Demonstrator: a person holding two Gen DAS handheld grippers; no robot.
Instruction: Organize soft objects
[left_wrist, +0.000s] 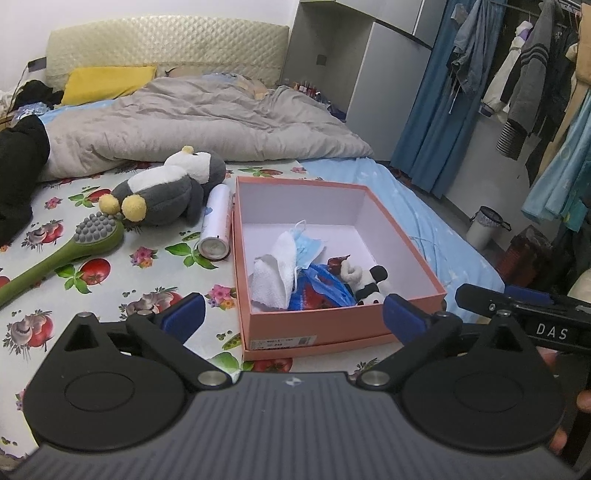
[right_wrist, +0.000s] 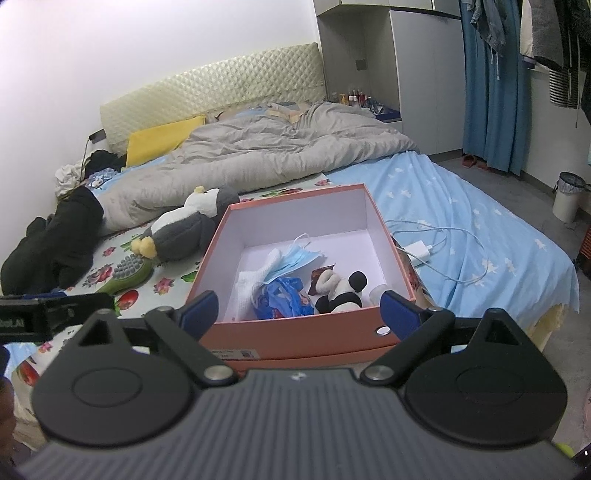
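On the bed (left_wrist: 155, 280), w/ its fruit-print sheet, a grey duvet (left_wrist: 192, 122) lay bunched toward the headboard. Nearer, a pink box (left_wrist: 334, 325) sat open. Just left of it lay a grey-and-white plush penguin (left_wrist: 166, 188), a spray can (left_wrist: 216, 225) between penguin & box, and a green brush (left_wrist: 70, 247). Inside the box: white cloth (left_wrist: 275, 271), blue face mask (left_wrist: 308, 247), blue plastic bag (left_wrist: 317, 291), small panda toy (left_wrist: 371, 284). Left gripper (left_wrist: 293, 315) and right gripper (right_wrist: 299, 308) both hung at the box's near edge, jaws spread wide, holding nothing.
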